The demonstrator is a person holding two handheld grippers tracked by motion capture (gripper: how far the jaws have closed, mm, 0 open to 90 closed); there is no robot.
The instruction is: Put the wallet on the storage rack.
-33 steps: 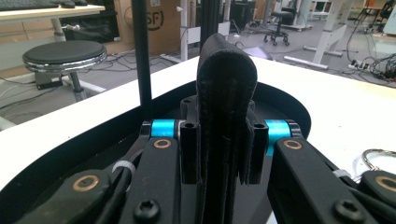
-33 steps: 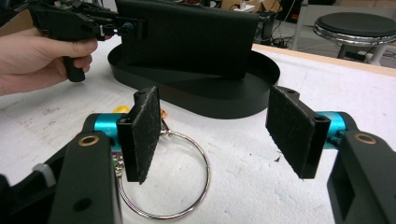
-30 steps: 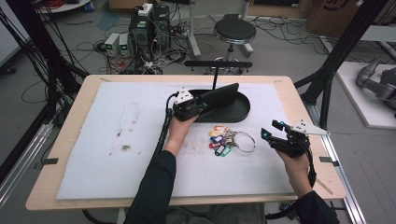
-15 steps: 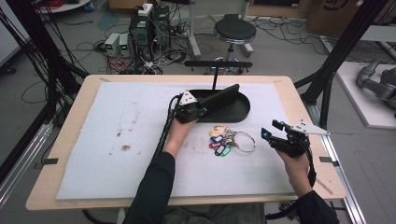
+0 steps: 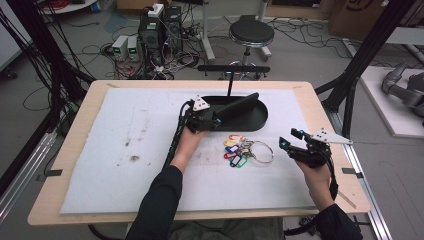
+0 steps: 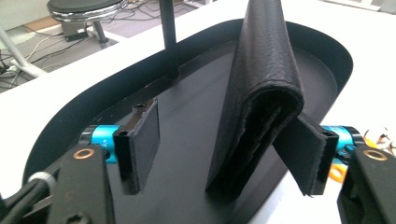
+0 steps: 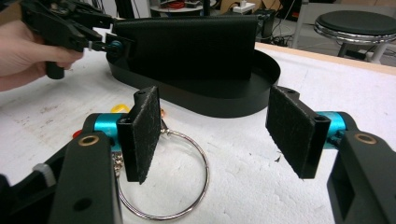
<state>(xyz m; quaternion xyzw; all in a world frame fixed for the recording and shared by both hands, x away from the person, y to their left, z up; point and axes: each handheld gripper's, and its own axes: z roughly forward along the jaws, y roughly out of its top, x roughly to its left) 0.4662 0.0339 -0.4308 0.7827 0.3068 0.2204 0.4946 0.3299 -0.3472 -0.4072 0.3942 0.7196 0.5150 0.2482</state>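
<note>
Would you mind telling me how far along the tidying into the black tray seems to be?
Done: the wallet stands on edge in the tray. In hand: nothing gripped; the left gripper is open around the wallet. Left: the keys lie on the table, with the right gripper open beside them.

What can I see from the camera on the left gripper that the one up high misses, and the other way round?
The left gripper view alone reveals the wallet's folded edge with its inner layers, and the open gap beside one pad. The high view alone takes in the whole table, the stool, the right gripper and the key ring with coloured tags. Both show the black tray with its upright post.
</note>
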